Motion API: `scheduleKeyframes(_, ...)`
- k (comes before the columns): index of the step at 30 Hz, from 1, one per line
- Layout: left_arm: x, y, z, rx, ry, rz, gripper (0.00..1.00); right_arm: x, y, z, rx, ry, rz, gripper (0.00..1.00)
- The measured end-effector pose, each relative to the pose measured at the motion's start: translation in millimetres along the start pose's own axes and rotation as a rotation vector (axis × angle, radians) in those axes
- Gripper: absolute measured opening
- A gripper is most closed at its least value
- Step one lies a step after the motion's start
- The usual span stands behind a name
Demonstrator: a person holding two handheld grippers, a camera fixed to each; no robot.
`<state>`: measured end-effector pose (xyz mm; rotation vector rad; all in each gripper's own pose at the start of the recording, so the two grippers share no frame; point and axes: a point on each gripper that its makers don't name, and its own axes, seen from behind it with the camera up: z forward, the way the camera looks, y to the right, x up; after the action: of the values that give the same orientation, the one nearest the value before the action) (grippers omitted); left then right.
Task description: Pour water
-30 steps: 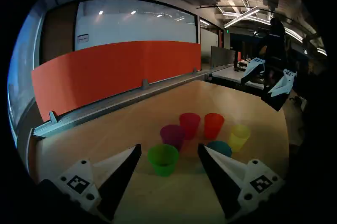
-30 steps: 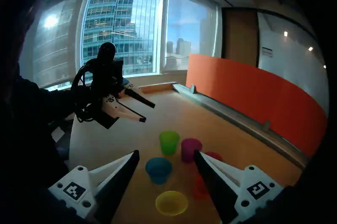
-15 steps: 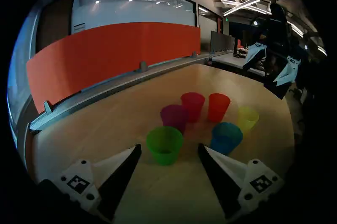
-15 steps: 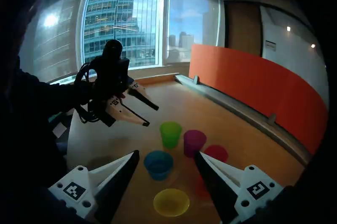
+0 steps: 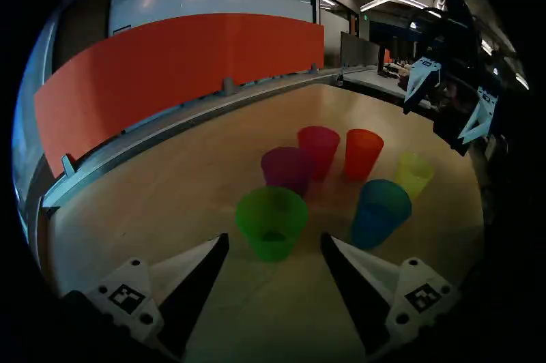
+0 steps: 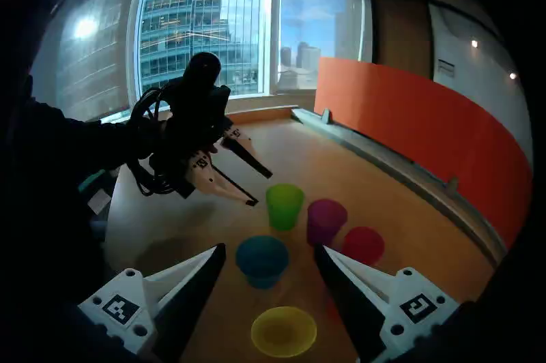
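Six plastic cups stand clustered on the wooden table (image 5: 157, 185): green (image 5: 271, 222), purple (image 5: 286, 169), red (image 5: 318, 151), orange (image 5: 362, 153), yellow (image 5: 413, 175) and blue (image 5: 379, 213). My left gripper (image 5: 273, 240) is open and empty, its fingers framing the green cup from just short of it. The right gripper (image 5: 437, 125) hangs open beyond the cups. From the right gripper view, my right gripper (image 6: 268, 248) is open above the blue cup (image 6: 262, 260), near the yellow cup (image 6: 283, 330). The left gripper (image 6: 262, 189) points at the green cup (image 6: 284, 205).
An orange partition (image 5: 170, 69) on a metal rail bounds the table's far side. Large windows (image 6: 205, 28) stand behind the person's dark sleeve (image 6: 75, 151). Desks (image 5: 368, 80) lie past the table's end. Bare tabletop surrounds the cups.
My left gripper has moved forward and lower toward the green cup, which now looks larger. In the right gripper view the left gripper has come closer to the cups.
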<state>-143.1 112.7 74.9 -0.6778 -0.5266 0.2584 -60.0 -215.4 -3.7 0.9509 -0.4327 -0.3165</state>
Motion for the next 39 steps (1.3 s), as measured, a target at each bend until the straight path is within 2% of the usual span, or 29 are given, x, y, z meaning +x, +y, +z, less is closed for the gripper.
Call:
scheduleKeyframes(8, -7.1, -4.2, 18.7, -0.005, -0.044, 0.000, 1.00, -6.1, -2.8, 11.3, 0.009, -0.011, 0.018, 1.00)
scheduleKeyframes(17, -5.1, -4.0, 35.0, -0.022, -0.054, 0.003, 1.00, -8.4, -5.5, 21.7, 0.021, -0.017, 0.033, 1.00)
scheduleKeyframes(27, -0.5, -1.0, 47.0, -0.041, -0.058, -0.005, 1.00, -14.5, -4.1, 23.7, 0.019, -0.034, 0.024, 1.00)
scheduleKeyframes(35, 1.5, -2.8, 54.8, -0.026, -0.057, 0.011, 1.00, -16.5, -1.9, 22.4, 0.012, -0.039, 0.020, 1.00)
scheduleKeyframes(39, -0.3, -4.7, 57.0, -0.012, -0.063, 0.016, 0.94, -17.6, -1.3, 23.0, 0.011, -0.041, 0.019, 1.00)
